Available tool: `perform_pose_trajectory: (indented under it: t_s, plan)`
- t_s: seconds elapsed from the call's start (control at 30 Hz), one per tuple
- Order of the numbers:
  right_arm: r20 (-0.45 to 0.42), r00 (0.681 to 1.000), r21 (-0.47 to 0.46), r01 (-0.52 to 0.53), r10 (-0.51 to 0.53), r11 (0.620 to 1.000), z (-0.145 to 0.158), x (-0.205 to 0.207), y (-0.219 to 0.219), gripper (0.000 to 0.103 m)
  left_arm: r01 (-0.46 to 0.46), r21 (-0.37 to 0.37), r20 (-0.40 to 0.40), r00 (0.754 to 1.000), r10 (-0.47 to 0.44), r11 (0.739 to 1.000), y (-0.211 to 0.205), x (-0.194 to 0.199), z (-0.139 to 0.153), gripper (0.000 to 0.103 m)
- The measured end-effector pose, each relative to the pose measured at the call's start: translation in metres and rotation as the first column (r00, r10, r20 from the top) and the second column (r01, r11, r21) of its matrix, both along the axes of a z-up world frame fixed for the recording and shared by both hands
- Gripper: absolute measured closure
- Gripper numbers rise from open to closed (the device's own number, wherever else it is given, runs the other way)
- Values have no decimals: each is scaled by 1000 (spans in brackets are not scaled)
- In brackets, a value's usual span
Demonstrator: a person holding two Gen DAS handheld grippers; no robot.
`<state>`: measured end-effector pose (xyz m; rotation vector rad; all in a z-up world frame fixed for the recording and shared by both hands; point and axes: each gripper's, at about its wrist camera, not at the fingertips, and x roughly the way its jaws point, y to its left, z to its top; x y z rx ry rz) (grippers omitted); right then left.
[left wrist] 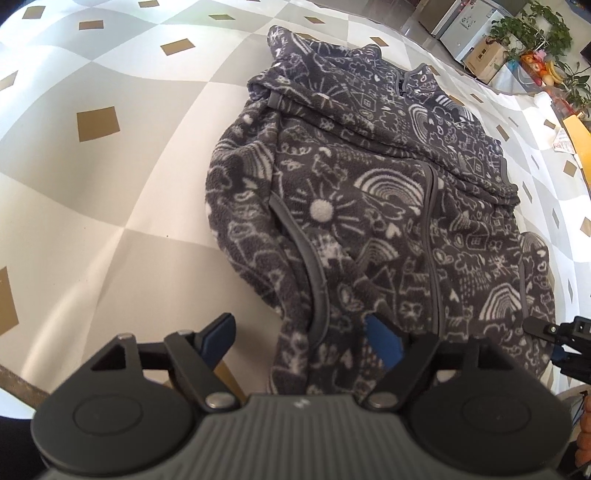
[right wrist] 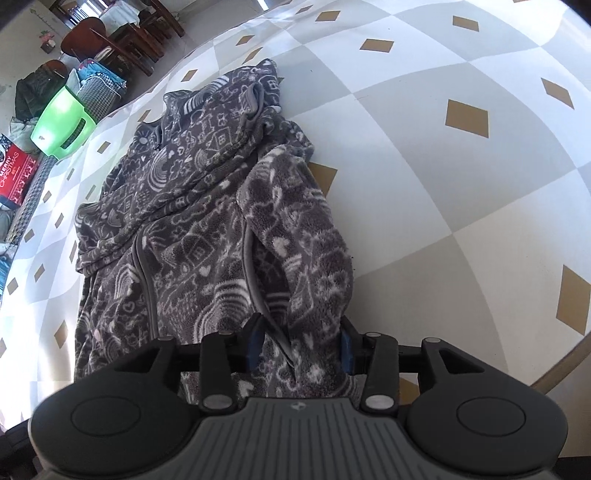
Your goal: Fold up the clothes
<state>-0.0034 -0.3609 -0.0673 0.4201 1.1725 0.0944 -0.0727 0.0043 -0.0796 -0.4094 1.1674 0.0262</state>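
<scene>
A dark grey fleece jacket (left wrist: 369, 206) with white doodle print lies partly folded on a white and grey checked tablecloth (left wrist: 110, 221). My left gripper (left wrist: 301, 341) stands open wide at the jacket's near hem. Its left finger is over bare cloth and its right pad (left wrist: 384, 343) rests over the fleece without pinching it. In the right wrist view the jacket (right wrist: 207, 229) runs away from me. My right gripper (right wrist: 301, 345) is partly open, and a thick fold of the near hem loosely fills the gap between its pads. The right gripper's tip (left wrist: 546, 328) also shows at the right edge of the left wrist view.
The table's wooden edge (right wrist: 565, 362) curves past on the near right. Beyond the far side are a green plastic stool (right wrist: 62, 125), a red printed box (right wrist: 14, 170), dark wooden chairs (right wrist: 122, 37), potted plants (left wrist: 532, 29) and a cardboard box (left wrist: 484, 59).
</scene>
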Motion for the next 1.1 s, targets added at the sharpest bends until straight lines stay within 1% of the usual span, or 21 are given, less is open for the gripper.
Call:
perform_pose_trajectory:
  t_s: [0.07, 0.17, 0.23, 0.33, 0.4, 0.47, 0.53, 0.57, 0.6, 0.63, 0.67, 0.7, 0.73, 0.77, 0.8, 0.9, 1.1]
  plan:
    - [-1, 1000, -8, -4, 4, 1000, -1, 0, 2, 59, 15, 12, 4, 1000, -15, 1000, -4, 0, 0, 24]
    - [4, 1000, -30, -28, 29, 999, -2, 0, 8, 54, 28, 27, 10, 1000, -28, 999, -10, 1, -1, 18]
    - [-4, 999, -46, -45, 45, 998, -4, 0, 12, 53, 34, 38, 14, 999, -34, 999, -13, 1, -2, 18]
    - [-24, 999, -64, -44, 43, 997, -10, -1, 14, 52, 46, 54, 17, 999, -47, 997, -18, 2, -3, 16]
    - [-35, 999, -77, -41, 38, 996, -13, -2, 14, 52, 51, 59, 19, 998, -52, 997, -21, 3, -4, 12]
    - [-30, 999, -81, -43, 41, 996, -14, -3, 16, 50, 60, 58, 20, 998, -61, 996, -24, 4, -5, 8]
    - [-21, 999, -68, -46, 45, 997, -15, -3, 17, 50, 69, 63, 27, 997, -70, 996, -28, 5, -7, 6]
    - [-17, 999, -60, -48, 47, 997, -15, -3, 18, 50, 73, 65, 32, 997, -75, 995, -30, 5, -7, 8]
    - [-16, 999, -53, -48, 47, 997, -16, -3, 18, 52, 84, 70, 41, 995, -87, 994, -33, 5, -8, 20]
    - [-18, 998, -43, -55, 54, 998, -16, -3, 19, 64, 101, 75, 48, 993, -105, 992, -36, 6, -7, 29]
    - [-18, 998, -32, -64, 63, 997, -17, -3, 21, 77, 102, 68, 48, 993, -105, 992, -36, 6, -7, 46]
    - [-17, 997, -20, -72, 72, 997, -16, -2, 22, 81, 101, 60, 49, 993, -104, 993, -36, 7, -6, 57]
    - [-10, 997, -17, -81, 80, 997, -15, -3, 24, 84, 100, 52, 49, 994, -103, 994, -36, 7, -6, 61]
    - [0, 996, -20, -90, 90, 996, -12, -3, 26, 85, 99, 45, 49, 994, -101, 994, -36, 8, -5, 71]
    - [23, 994, -19, -104, 104, 994, -8, -4, 28, 86, 85, 25, 51, 995, -86, 996, -33, 8, -3, 76]
    - [102, 983, 2, -152, 151, 988, 9, -5, 34, 88, 48, -19, 87, 995, -47, 999, -25, 8, 9, 80]
    - [252, 950, 133, -224, 185, 965, 51, -4, 40, 88, 24, -92, 196, 981, -5, 996, -15, 13, 53, 80]
